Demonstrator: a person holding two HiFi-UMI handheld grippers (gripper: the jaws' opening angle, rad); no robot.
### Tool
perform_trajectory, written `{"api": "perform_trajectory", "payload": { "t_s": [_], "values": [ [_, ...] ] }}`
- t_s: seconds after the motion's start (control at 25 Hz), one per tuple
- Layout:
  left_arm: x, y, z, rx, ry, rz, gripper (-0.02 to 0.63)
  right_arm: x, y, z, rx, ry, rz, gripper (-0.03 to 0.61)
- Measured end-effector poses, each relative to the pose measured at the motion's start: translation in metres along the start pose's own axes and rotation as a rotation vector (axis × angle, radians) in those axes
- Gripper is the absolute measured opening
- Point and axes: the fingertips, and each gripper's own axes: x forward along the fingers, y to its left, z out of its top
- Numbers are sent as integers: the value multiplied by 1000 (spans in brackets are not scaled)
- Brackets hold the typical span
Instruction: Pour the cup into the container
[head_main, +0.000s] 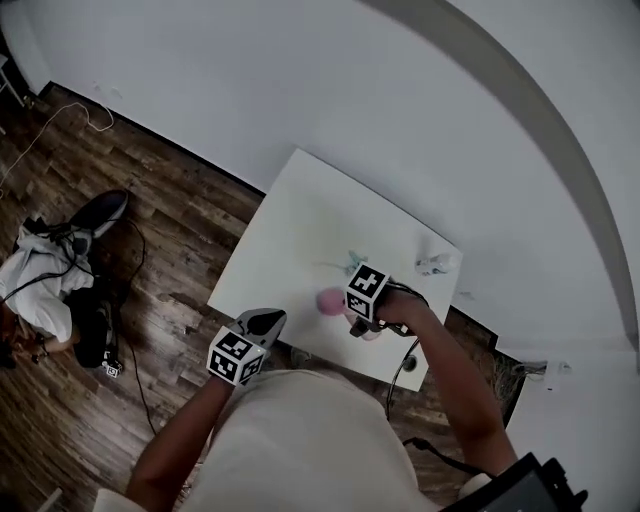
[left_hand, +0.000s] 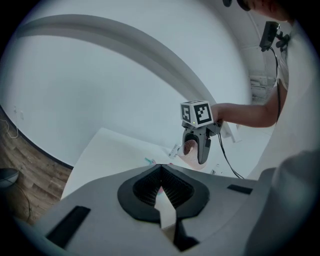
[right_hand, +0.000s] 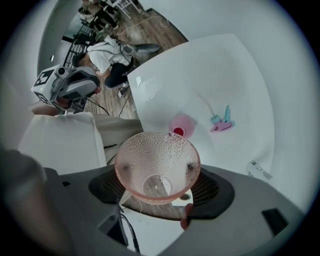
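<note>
My right gripper (right_hand: 157, 172) is shut on a clear pink dimpled cup (right_hand: 157, 150). The cup is tipped, and its inside looks empty. Just past its rim a small pink container (right_hand: 184, 122) stands on the white table (right_hand: 235, 75), with something small and red inside it. In the head view the container (head_main: 330, 301) sits near the table's front edge, right beside the right gripper (head_main: 362, 328). My left gripper (head_main: 268, 322) hangs at the table's front left edge. Its jaws meet, with nothing between them. From the left gripper view the right gripper (left_hand: 197, 147) and cup (left_hand: 189, 148) show ahead.
A small teal and pink object (right_hand: 221, 121) lies on the table beyond the container. A small clear item (head_main: 437, 263) sits near the table's right corner. A person (head_main: 40, 290) sits on the wood floor to the left among cables. A white wall runs behind the table.
</note>
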Motion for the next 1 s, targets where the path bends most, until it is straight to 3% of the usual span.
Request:
{"api": "perform_trajectory", "payload": {
  "t_s": [0.24, 0.48, 0.76, 1.0],
  "values": [
    [21, -13, 34, 47, 12, -16, 12, -15, -11, -12, 63, -288, -24, 377],
    [28, -20, 64, 20, -19, 25, 12, -44, -20, -12, 111, -598, -60, 377],
    [34, -47, 83, 19, -36, 42, 12, -74, -8, -32, 134, -916, -32, 377],
    [39, -72, 113, 50, -83, 46, 12, -108, -1, -53, 131, -1108, -61, 377]
  ]
}}
